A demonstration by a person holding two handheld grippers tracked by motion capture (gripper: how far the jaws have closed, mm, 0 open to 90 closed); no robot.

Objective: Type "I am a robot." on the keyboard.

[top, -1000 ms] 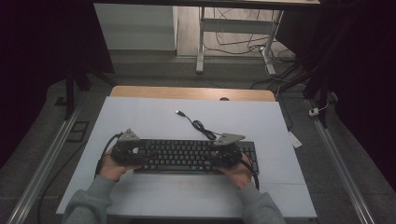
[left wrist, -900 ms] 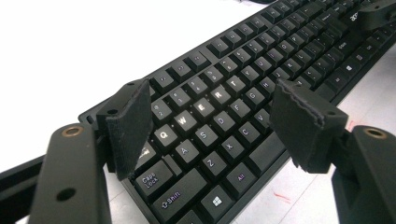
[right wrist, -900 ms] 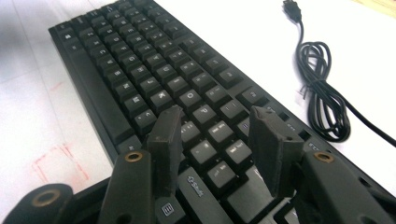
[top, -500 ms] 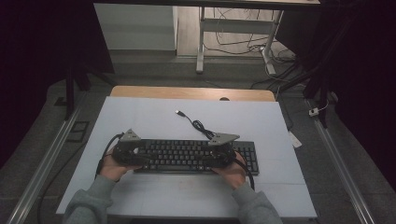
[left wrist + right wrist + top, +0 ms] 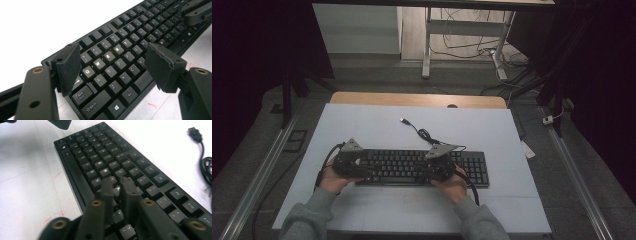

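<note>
A: Where is the keyboard (image 5: 422, 167)?

B: It lies flat on the pale table (image 5: 377, 122), near the person's edge and roughly centred, its long side running left to right. Its black cable (image 5: 424, 134) trails off toward the far side and ends in a USB plug (image 5: 404, 120) resting on the table.

A: And the left gripper (image 5: 364, 172)?

B: It sits at the keyboard's left end, held in the left hand (image 5: 333, 179). In the left gripper view its fingers (image 5: 68, 67) stand well apart over the letter keys, around the Q, W, A and S area, with nothing pressed between them. Whether the pads touch the keys I cannot tell.

A: The right gripper (image 5: 427, 175)?

B: It is over the right-of-centre keys, held in the right hand (image 5: 455, 182), with the number pad free to its right. Its jaws have just been closing, and in the right gripper view the fingers (image 5: 127, 188) now stand nearly together, just a thin slit between them, with no thing caught there. Their tips are low over a key in the right half of the letter block; contact is too blurred to judge.

A: How do the two grippers sit relative to each other?

B: Both point inward along the keyboard, well apart, with a stretch of keys between them. Grey sleeves (image 5: 312, 215) come in from the near edge.
</note>
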